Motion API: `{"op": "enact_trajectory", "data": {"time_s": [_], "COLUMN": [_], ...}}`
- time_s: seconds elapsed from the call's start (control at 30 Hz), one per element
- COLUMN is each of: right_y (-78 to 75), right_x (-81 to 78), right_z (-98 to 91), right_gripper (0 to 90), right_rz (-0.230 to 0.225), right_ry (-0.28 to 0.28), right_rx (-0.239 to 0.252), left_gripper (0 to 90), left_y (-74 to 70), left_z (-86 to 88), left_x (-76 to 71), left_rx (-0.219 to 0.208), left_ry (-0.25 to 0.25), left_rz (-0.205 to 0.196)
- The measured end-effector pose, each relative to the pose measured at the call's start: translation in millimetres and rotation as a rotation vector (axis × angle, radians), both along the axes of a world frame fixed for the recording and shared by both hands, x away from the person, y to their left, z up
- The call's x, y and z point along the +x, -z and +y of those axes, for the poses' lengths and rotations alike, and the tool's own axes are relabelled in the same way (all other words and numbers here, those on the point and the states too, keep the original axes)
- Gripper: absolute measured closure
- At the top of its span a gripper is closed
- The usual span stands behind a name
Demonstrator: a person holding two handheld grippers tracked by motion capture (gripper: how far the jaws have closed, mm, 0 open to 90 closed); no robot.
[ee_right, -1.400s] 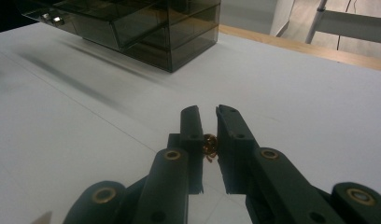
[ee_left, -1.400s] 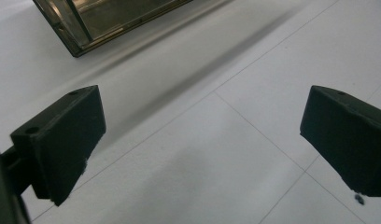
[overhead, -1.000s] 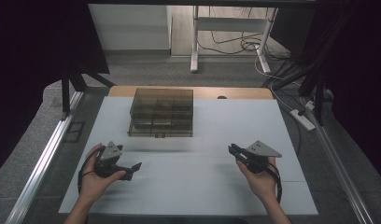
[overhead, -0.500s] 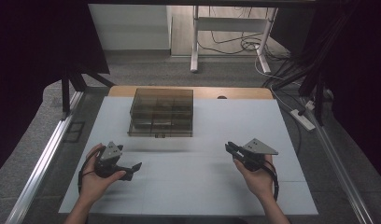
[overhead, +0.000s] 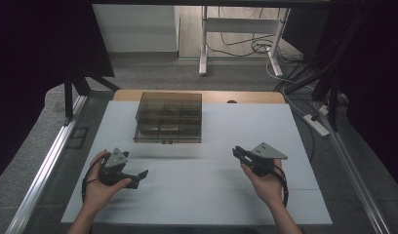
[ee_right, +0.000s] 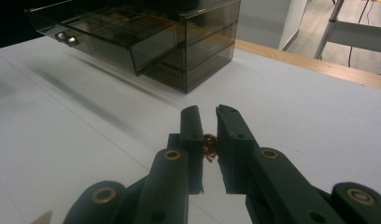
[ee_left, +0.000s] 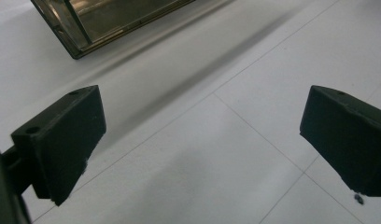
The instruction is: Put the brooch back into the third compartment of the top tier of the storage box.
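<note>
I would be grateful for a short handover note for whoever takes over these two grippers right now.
Right gripper: jaws shut on a small amber bead, held low over the white table, pointing toward the drawer box.
Left gripper: jaws wide open with nothing between them, resting near the table's left front.
Smoky clear drawer box: at the far middle of the table, with an upper drawer pulled partly out toward the person.
Done: bead picked up, drawer opened.
Left, probably: carry the bead to the open drawer, drop it into a compartment, then push the drawer shut.
</note>
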State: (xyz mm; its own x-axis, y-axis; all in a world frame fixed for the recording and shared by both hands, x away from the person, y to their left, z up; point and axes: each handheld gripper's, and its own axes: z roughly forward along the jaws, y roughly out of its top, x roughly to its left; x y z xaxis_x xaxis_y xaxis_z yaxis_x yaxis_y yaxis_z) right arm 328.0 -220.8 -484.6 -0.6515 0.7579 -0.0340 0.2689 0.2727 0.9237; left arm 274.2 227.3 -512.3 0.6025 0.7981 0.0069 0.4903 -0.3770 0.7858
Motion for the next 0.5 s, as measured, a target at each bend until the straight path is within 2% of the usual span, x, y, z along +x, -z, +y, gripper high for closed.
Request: {"op": "enact_trajectory", "data": {"time_s": [0.5], "right_y": [-0.9], "right_x": [3.8], "right_z": [7.7], "right_gripper": [80.6], "right_rz": [0.000], "right_ry": [-0.010], "right_rx": [0.003], "left_gripper": [1.0], "left_y": [0.3], "left_z": [-0.4], "left_x": [0.0], "left_rx": [0.002], "left_ry": [0.002], "left_rz": [-0.002]}}
